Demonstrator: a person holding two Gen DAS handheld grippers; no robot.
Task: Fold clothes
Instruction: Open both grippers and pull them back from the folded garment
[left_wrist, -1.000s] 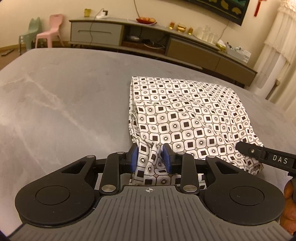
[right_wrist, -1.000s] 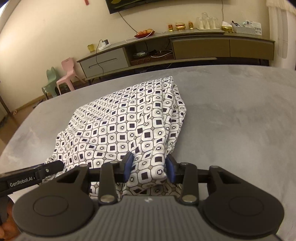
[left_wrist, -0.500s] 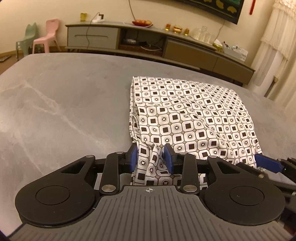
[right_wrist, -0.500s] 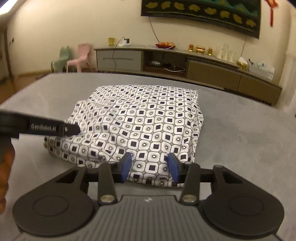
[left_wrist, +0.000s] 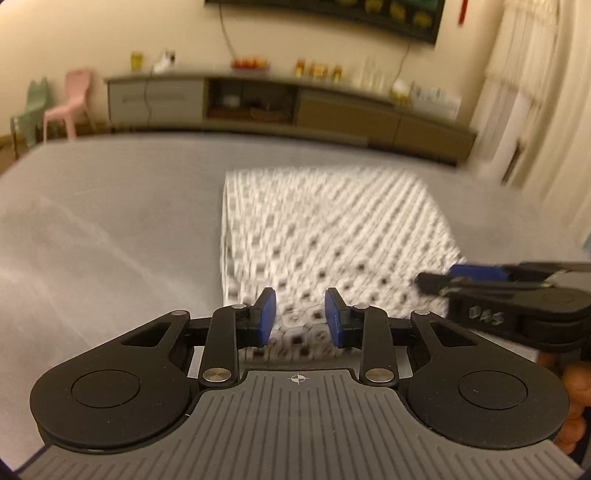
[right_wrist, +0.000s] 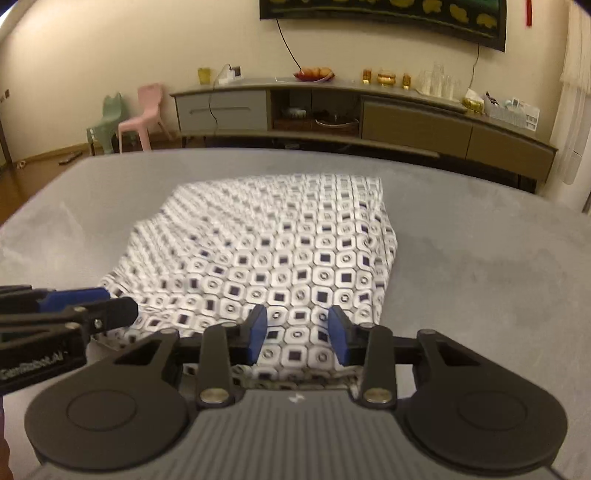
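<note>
Grey tabletop (right_wrist: 480, 258) stretched out ahead of both our tongs, and on it lay the folded garment (right_wrist: 288, 258), white cloth printed with small dark squares, resting flat as a rough rectangle. Our left tongs (left_wrist: 300, 319) stood parted, the blue pads (left_wrist: 266, 314) apart with nothing pinched between them; the near edge of the garment (left_wrist: 325, 243) showed in the gap, lying on the tabletop (left_wrist: 110, 236) below. That view was smeared with motion blur, so we could not make out the print clearly there. Our right tongs (right_wrist: 298, 334) were parted about as widely and also gripped nothing, hanging over the garment's near edge. Each pair appeared in the other's view: the right tongs (left_wrist: 458, 275) came in from the right of the left pair, over the garment's near right corner, and the left tongs (right_wrist: 92, 301) came in from the left of the right pair, over the near left corner. Beyond the tabletop, past the far edge of the garment, a long low sideboard (right_wrist: 362, 114) ran along a cream wall, with a pink chair (right_wrist: 142, 112) and a green chair (right_wrist: 105, 122) off to its left.
</note>
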